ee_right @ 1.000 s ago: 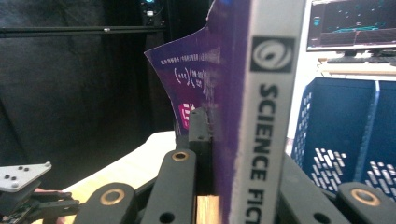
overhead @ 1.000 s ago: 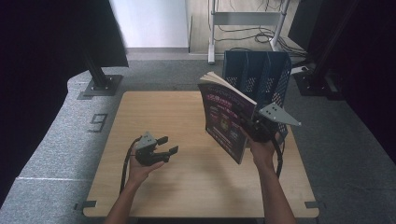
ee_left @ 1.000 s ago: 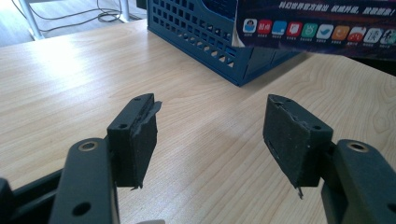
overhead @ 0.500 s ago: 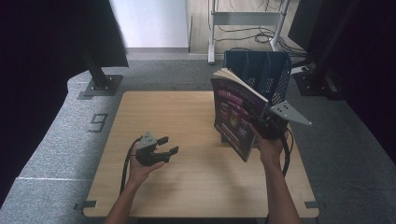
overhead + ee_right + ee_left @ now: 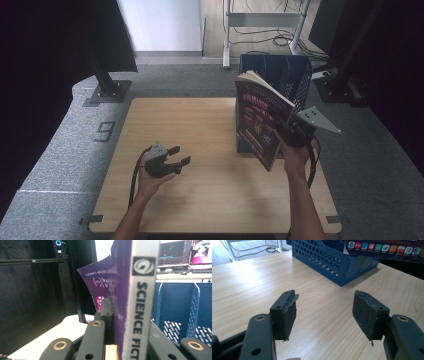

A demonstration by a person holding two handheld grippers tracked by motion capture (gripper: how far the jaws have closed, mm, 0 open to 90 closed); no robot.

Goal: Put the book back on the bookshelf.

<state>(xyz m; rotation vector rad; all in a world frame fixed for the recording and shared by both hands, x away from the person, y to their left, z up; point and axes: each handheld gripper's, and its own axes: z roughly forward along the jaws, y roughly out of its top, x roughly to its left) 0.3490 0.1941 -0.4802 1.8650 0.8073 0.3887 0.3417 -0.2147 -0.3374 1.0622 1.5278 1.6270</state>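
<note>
Table (image 5: 210, 200) of pale wood, seen from above, with a blue crate (image 5: 295, 75) at its far right edge. Right gripper (image 5: 292, 134) holds a purple book (image 5: 260, 120) upright above the table, just in front of the crate — the book's lower corner hangs over the wood, its page edges up. In the right gripper view the jaws pinch the book at its spine, where the letters "SCIENCE FICT" run downward; the rest of the title is cut off at the frame's bottom. The book blocks most of the crate's near wall from above. Left gripper (image 5: 172, 156) rests low near the table's left front, well apart from book and crate, jaws spread wide with nothing between them; bare wood shows in the gap. In the left gripper view, the crate's perforated wall (image 5: 329, 262) lies ahead, and the book's cover (image 5: 387, 248) enters at top right — cropped. Dark curtains and stands ring the table; cables lie on the floor beyond.
</note>
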